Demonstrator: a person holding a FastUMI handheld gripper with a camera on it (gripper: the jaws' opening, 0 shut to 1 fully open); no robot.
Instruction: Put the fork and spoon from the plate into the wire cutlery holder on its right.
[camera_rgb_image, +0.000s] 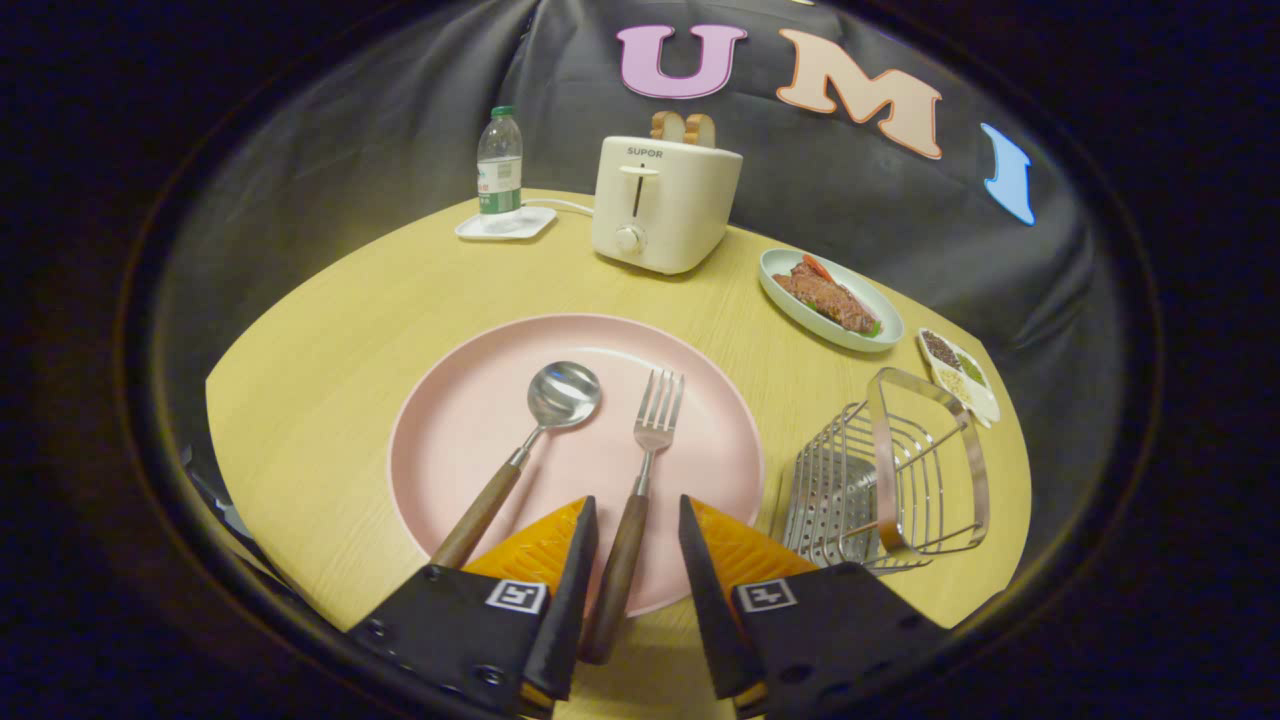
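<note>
A pink plate lies on the round wooden table just ahead of my fingers. On it rest a spoon on the left and a fork on the right, both with wooden handles pointing toward me. My gripper is open, its fingers standing on either side of the fork's handle with gaps on both sides. The spoon's handle runs just outside the left finger. To the right of the plate stands the wire cutlery holder, with nothing in it.
Beyond the plate stand a white toaster holding bread slices and a water bottle on a small white tray. Right of the toaster is an oval dish of food, then a small seasoning dish behind the holder.
</note>
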